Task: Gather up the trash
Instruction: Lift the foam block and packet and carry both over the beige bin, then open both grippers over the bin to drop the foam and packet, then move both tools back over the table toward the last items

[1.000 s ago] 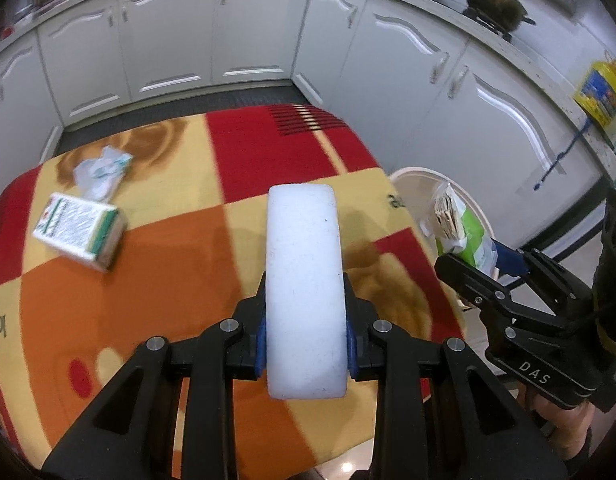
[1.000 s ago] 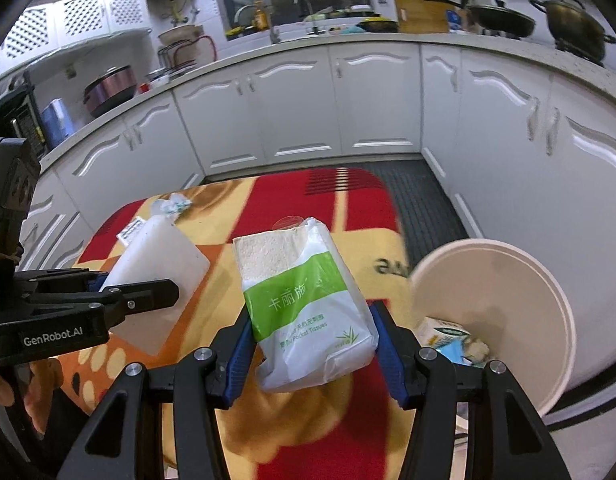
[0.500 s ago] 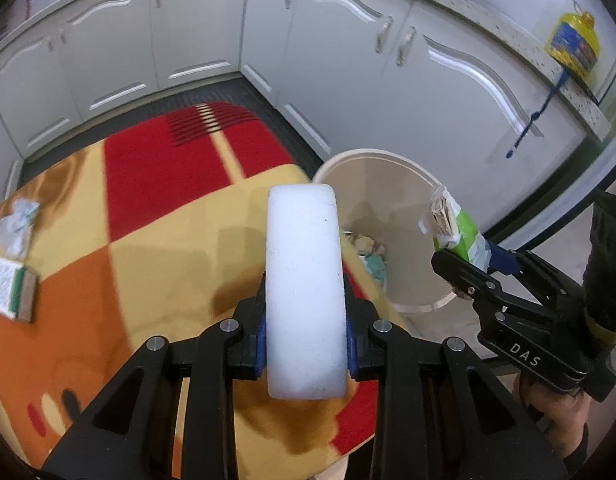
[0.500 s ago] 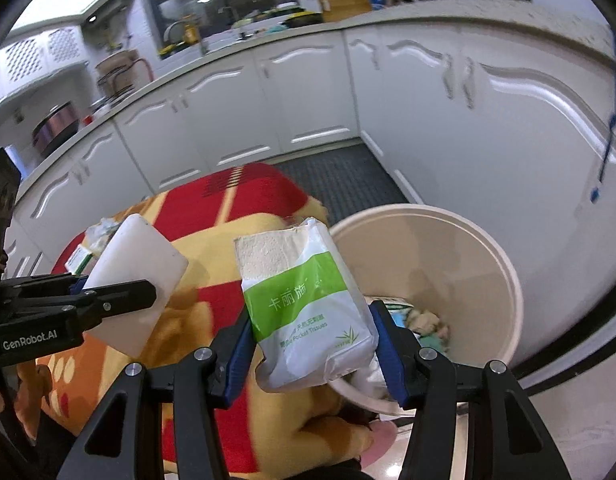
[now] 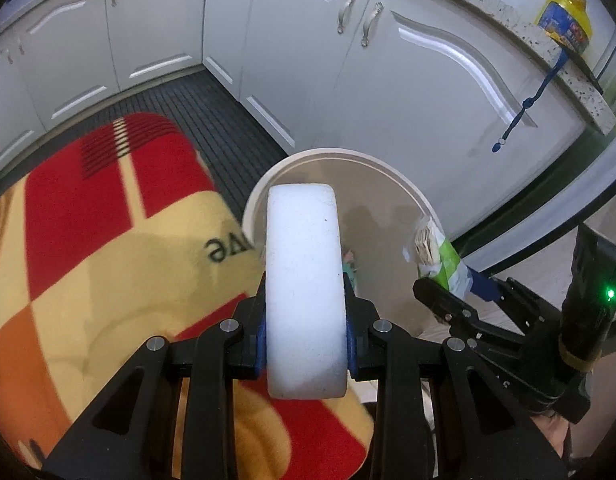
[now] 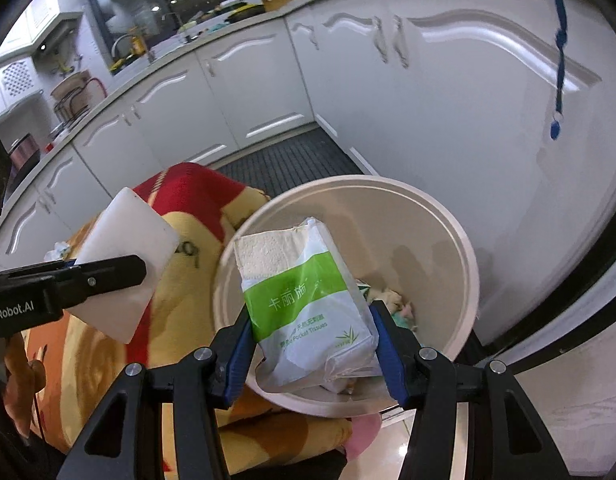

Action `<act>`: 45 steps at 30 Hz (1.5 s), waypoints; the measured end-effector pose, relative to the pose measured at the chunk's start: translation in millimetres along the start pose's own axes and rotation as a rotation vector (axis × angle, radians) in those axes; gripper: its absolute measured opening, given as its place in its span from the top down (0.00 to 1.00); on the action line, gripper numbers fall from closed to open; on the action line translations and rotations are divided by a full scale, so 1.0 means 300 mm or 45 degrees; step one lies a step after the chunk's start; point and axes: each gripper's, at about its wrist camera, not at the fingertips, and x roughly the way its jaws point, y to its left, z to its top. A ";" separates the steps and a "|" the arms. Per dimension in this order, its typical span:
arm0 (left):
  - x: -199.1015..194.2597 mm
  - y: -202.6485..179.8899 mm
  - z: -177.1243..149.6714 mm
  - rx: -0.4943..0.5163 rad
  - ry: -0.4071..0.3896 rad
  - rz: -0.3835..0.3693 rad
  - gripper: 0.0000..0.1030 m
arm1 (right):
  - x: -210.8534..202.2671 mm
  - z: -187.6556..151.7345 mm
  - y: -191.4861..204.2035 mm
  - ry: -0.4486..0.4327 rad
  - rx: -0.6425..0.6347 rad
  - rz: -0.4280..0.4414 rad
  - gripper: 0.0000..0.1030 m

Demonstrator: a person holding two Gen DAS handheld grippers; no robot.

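In the left wrist view, your left gripper [image 5: 306,320] sits at the bottom centre of the frame, its blue pads clamped on a white foam block [image 5: 304,292] that stands on edge and reaches up over the near rim of the waste bin [image 5: 408,188]. Under the gripper lies the tabletop's red, orange and cream blanket [image 5: 108,240], filling the lower left. At the right edge your right gripper [image 5: 460,292] comes in from the side with the tissue pack's [image 5: 440,256] green band showing above its fingers.

In the right wrist view, your right gripper [image 6: 312,344] is at the bottom centre, clamped on the green-and-white tissue pack [image 6: 304,304], which hangs over the open mouth of the waste bin [image 6: 460,240]. Crumpled scraps [image 6: 396,300] lie in the bottom of the bin, just right of the pack. At the left your left gripper [image 6: 108,272] holds the foam block [image 6: 128,248] above the blanket [image 6: 180,320], just beside the bin's rim.

Beyond the bin run the white cabinet doors [image 6: 448,92] and a dark ribbed floor mat [image 6: 292,160].
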 end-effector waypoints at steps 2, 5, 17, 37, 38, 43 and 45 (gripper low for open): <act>0.023 -0.008 0.014 -0.004 0.010 -0.010 0.74 | 0.012 0.001 -0.022 0.008 0.012 -0.009 0.48; 0.058 -0.016 0.034 -0.018 0.025 -0.025 0.74 | 0.028 -0.003 -0.048 0.020 0.028 -0.021 0.48; 0.151 -0.007 0.052 -0.067 0.068 -0.022 0.74 | 0.089 -0.009 -0.110 0.071 0.066 -0.042 0.48; 0.136 0.009 0.039 -0.083 0.045 -0.017 0.47 | 0.127 -0.022 -0.124 0.113 0.120 -0.094 0.33; 0.129 0.008 0.039 -0.078 0.040 -0.009 0.47 | 0.125 -0.023 -0.120 0.113 0.119 -0.093 0.33; 0.089 0.019 0.025 -0.083 0.009 0.027 0.47 | 0.118 -0.015 -0.112 0.106 0.122 -0.090 0.33; 0.070 0.034 0.017 -0.097 -0.002 0.044 0.47 | 0.104 -0.013 -0.105 0.096 0.117 -0.090 0.33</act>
